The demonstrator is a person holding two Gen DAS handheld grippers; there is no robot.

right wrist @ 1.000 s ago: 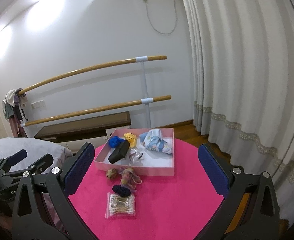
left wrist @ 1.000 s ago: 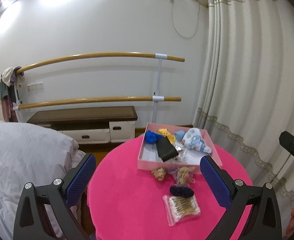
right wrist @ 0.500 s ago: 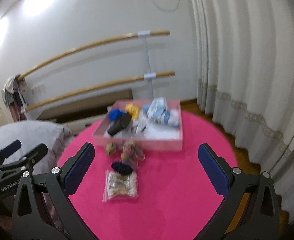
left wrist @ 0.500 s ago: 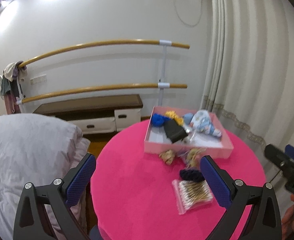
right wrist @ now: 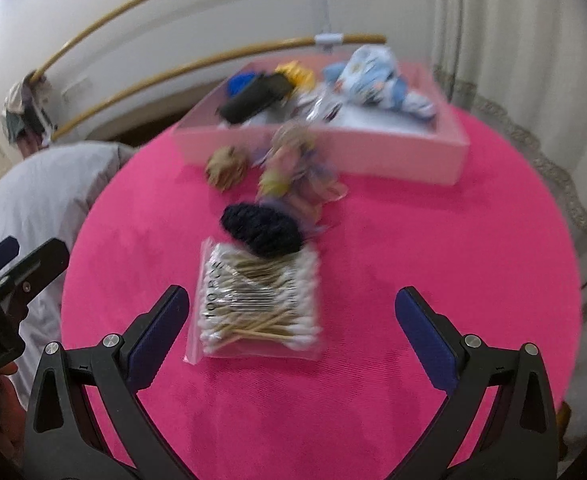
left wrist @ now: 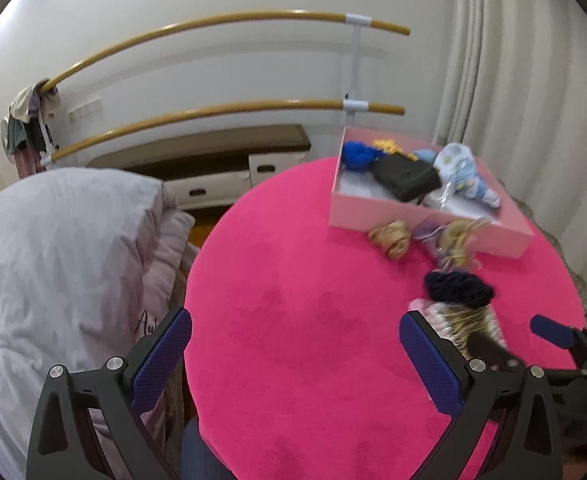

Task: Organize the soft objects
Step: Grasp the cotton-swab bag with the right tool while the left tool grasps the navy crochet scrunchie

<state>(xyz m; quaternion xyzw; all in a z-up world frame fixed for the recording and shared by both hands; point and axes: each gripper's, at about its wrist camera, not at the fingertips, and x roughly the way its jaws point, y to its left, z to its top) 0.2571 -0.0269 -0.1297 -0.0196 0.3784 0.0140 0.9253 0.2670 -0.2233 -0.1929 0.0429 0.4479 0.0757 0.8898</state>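
The right gripper [right wrist: 292,322] hangs low over the pink round bench [right wrist: 433,264], fingers spread wide and holding nothing, with the bag of cotton swabs [right wrist: 258,304] lying just ahead between them. To take it well, I would straddle the bag's short width and close on the swab bundle itself, not on the slack plastic edge. The dark scrunchie [right wrist: 262,230] overlaps the bag's far end and may drag along. Beyond lie a mixed bundle of hair ties [right wrist: 293,172] and a tan scrunchie [right wrist: 226,167], just before the pink box [right wrist: 373,152]. The left gripper [left wrist: 295,350] waits aside, also spread and empty.
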